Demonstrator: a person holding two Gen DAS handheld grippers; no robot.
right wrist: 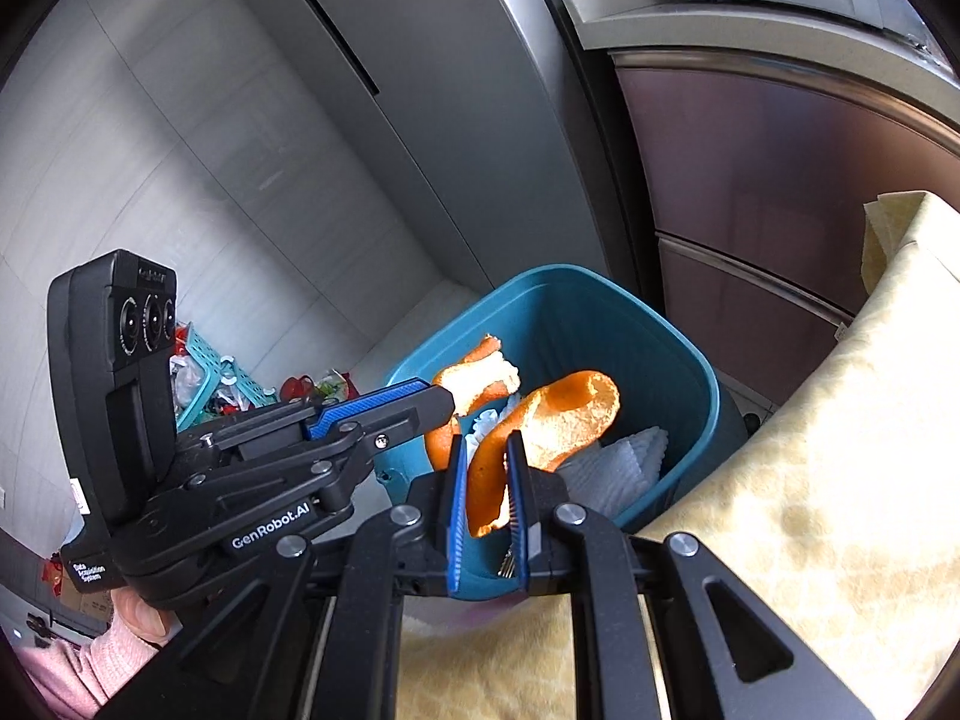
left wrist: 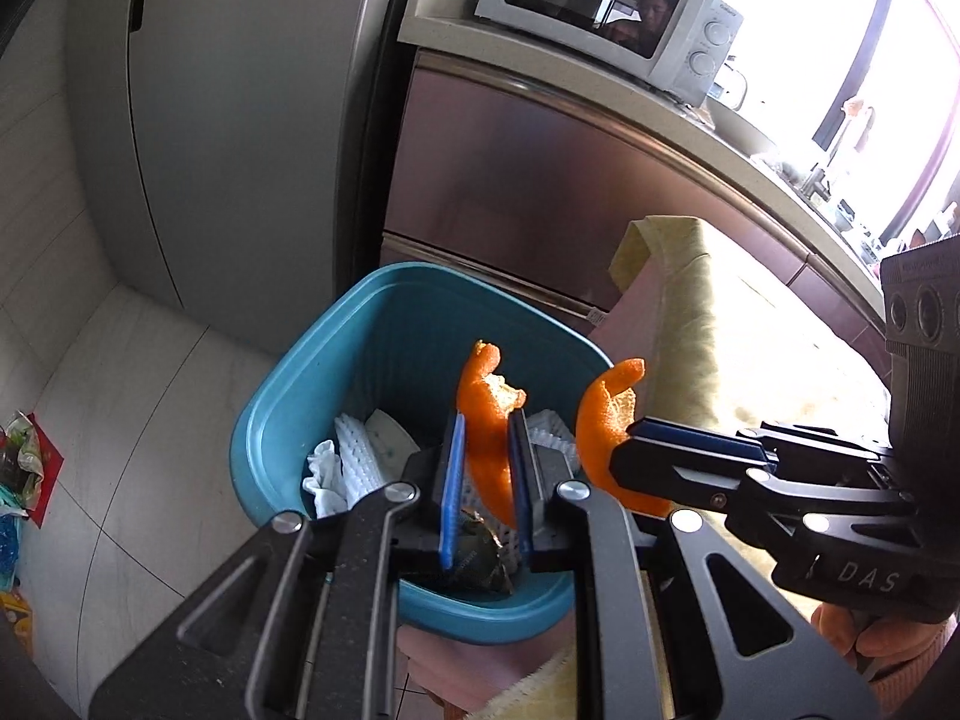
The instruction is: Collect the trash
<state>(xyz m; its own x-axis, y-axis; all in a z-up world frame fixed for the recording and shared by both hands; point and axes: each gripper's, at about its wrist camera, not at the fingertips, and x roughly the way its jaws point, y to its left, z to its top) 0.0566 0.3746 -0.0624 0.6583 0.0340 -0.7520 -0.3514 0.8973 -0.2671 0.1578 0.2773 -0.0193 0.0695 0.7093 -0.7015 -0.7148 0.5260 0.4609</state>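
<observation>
Both fingers of the left gripper press on a strip of orange peel, which stands up between the blue pads and curls at its top end. This peel hangs over the open mouth of the blue trash bin. The right gripper is clamped in the same way on a second orange peel, a wider piece that shows its pale inner side at the upper edge. In the left wrist view this second piece is just beside the first one, near the right rim of the bin, and the two pieces do not touch each other.

Inside the bin lie white foam netting, a crumpled white tissue and some dark wrapper at the bottom. The bin stands on the floor against the edge of a table covered with a yellow cloth. Behind it are a grey refrigerator and brown cabinet fronts, with a white microwave on the counter above. On the floor at the left there is a teal plastic basket among mixed clutter.
</observation>
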